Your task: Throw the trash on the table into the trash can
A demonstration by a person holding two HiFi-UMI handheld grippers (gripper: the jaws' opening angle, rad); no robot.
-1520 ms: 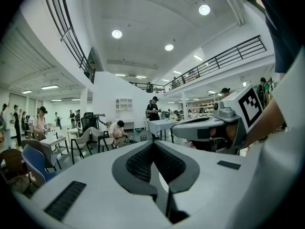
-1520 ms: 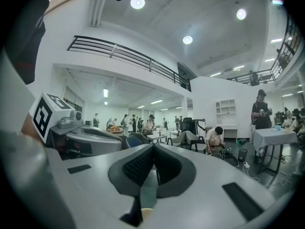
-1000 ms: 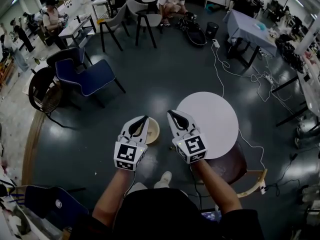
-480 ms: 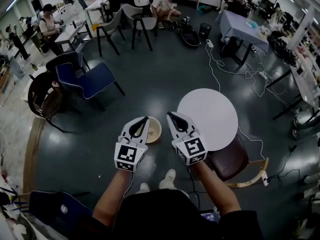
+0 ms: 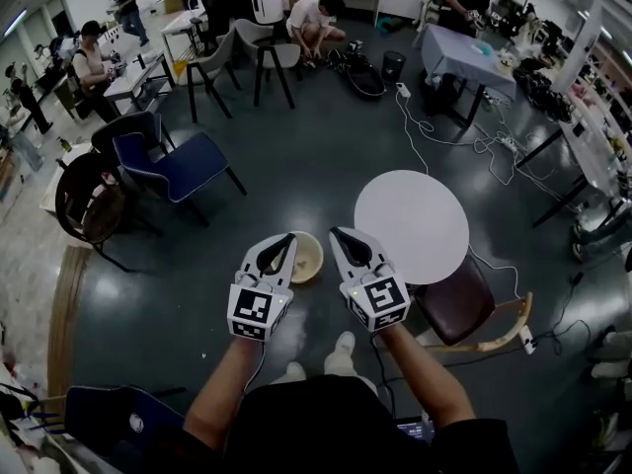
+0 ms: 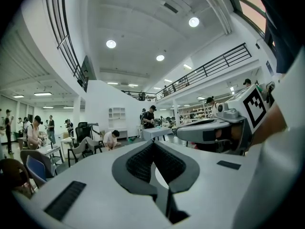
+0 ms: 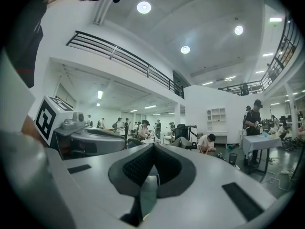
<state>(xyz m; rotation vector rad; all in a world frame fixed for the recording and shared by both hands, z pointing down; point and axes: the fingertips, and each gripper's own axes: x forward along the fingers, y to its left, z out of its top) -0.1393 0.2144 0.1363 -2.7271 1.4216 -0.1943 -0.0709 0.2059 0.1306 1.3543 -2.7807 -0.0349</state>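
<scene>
Dark, glossy floor fills the head view, with a round white table right of centre and a brown chair tucked against its near edge. The trash can, a pale open-topped tub, stands on the floor just left of the table; it shows between the tips of the 2 grippers, partly behind the left one. The left gripper and the right gripper are held side by side, near each other but apart, both pointing away from the person. A blue chair stands well off to the left, and a crouching person is at the far side of the room.

From the left gripper view, its 2 jaws lie together, dark pads meeting at the tips with nothing clamped between them. The right gripper shows at the right, level with it. Beyond is a tall white hall with a railed balcony and round ceiling lights.

From the right gripper view, its 2 jaws are likewise closed on nothing, tips touching. The left gripper lies at the left.
</scene>
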